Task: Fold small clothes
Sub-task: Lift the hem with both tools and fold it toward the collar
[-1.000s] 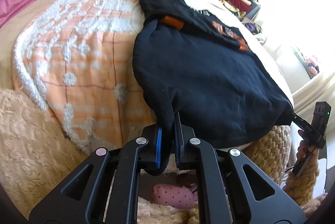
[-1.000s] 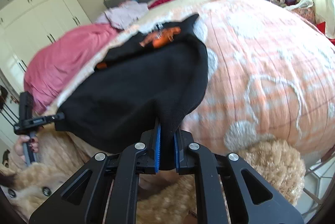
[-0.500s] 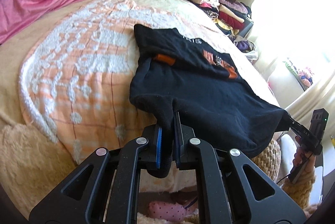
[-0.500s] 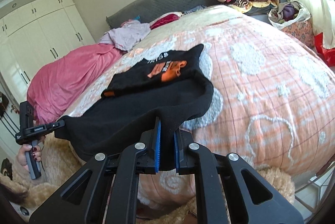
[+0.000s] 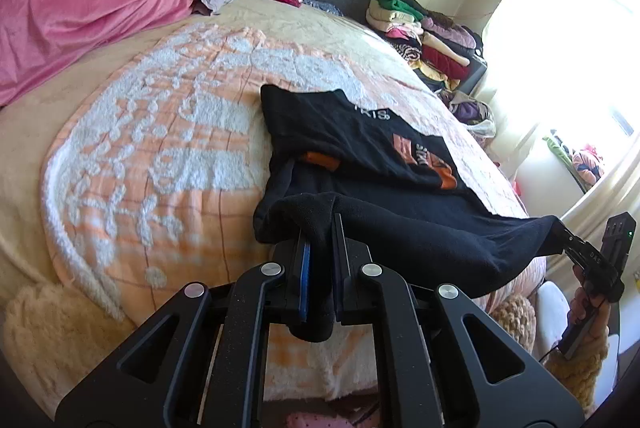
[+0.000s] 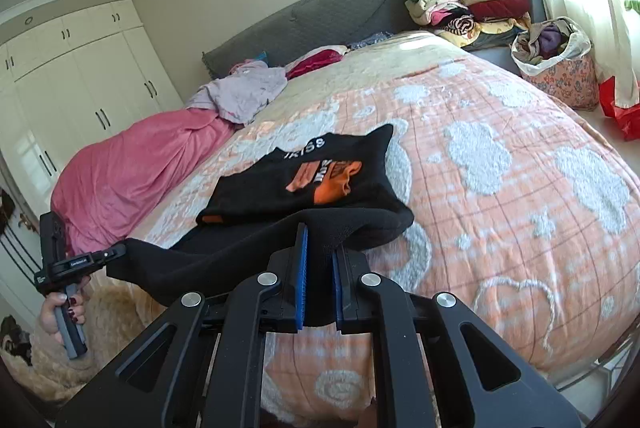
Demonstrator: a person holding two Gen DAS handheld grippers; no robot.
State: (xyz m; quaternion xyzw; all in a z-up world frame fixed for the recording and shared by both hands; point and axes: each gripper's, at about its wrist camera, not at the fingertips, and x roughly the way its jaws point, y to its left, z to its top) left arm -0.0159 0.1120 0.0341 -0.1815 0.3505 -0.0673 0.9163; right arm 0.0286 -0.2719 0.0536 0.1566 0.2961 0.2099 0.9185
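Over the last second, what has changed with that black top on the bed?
Both hands rose, lifting the near edge of the black top higher off the orange blanket and stretching it taut between the left gripper and right gripper. Nothing was grabbed or released: both stay clamped on its corners. The printed far half still lies on the bed; the pink cover and clothes pile are unchanged.

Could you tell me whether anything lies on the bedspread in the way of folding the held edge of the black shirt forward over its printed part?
Nothing visible does. Both the left gripper and the right gripper are shut on the near edge of the black shirt, and the bedspread around its printed part is bare; the pink blanket lies well off to the side.
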